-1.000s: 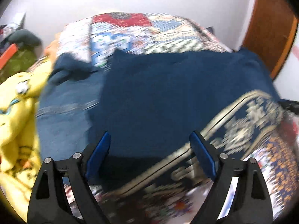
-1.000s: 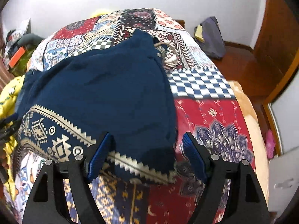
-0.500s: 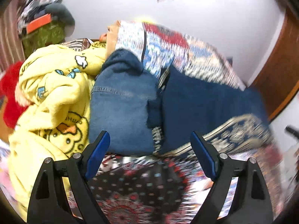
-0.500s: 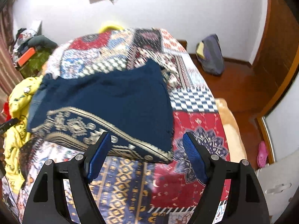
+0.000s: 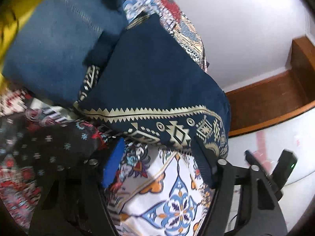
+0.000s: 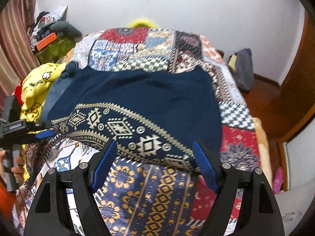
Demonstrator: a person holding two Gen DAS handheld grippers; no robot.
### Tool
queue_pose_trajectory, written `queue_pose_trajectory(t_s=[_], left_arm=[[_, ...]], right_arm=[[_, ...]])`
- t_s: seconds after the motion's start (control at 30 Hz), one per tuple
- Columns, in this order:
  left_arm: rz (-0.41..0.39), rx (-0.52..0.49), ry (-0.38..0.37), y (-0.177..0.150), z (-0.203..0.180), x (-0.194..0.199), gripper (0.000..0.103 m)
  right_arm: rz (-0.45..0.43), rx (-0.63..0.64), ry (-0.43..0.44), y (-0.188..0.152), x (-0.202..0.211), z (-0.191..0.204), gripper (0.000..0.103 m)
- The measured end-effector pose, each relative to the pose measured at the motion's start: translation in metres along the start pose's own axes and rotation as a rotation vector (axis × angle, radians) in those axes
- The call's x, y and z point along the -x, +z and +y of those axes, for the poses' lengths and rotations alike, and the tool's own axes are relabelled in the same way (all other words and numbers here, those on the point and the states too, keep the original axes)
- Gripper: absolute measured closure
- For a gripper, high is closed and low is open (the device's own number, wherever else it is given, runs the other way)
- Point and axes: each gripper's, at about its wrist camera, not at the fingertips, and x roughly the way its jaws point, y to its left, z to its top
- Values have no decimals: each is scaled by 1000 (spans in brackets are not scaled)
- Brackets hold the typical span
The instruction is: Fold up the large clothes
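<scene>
A navy garment with a cream patterned border point(image 6: 137, 102) lies folded on the patchwork bed; it also shows in the left wrist view point(image 5: 153, 74). My right gripper point(image 6: 155, 165) is open and empty, its blue pads just short of the border's near edge. My left gripper point(image 5: 157, 165) is open and empty, tilted, at the garment's left end near the border. The left gripper also shows in the right wrist view point(image 6: 45, 133) at the garment's left corner.
Folded blue jeans point(image 5: 55, 45) lie beside the navy garment, with a yellow blanket point(image 6: 37, 86) further left. The patchwork bedspread point(image 6: 157, 196) covers the bed. A bag point(image 6: 242, 68) sits on the wooden floor at right. Cluttered boxes point(image 6: 49, 39) stand at back left.
My left gripper has swung and tilted from facing the jeans and yellow blanket down to the garment's left end. My right gripper has moved closer to the border edge. Both stay open.
</scene>
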Motion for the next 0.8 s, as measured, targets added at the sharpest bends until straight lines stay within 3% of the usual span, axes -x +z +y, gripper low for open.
queue_pose_trajectory(t_s=[0.13, 0.27, 0.43, 0.6, 0.67, 0.73, 0.8], left_arm=[[-31, 39, -18, 12, 8, -14, 47], [-58, 38, 6, 22, 3, -21, 62], [-149, -68, -33, 26, -27, -7, 63], [-139, -63, 102, 39, -18, -42, 63], [-157, -77, 100, 41, -12, -46, 65], [-187, -82, 134, 47, -17, -44, 71], [-221, -130, 201, 49, -26, -40, 87]], right_arm=[[10, -41, 34, 4, -12, 0, 27], [7, -59, 43, 11, -17, 0, 27], [-5, -68, 49, 24, -27, -1, 27], [9, -71, 63, 35, -46, 5, 27], [24, -64, 73, 36, -53, 9, 27], [40, -53, 78, 35, -59, 12, 27], [56, -35, 73, 34, -64, 15, 27]])
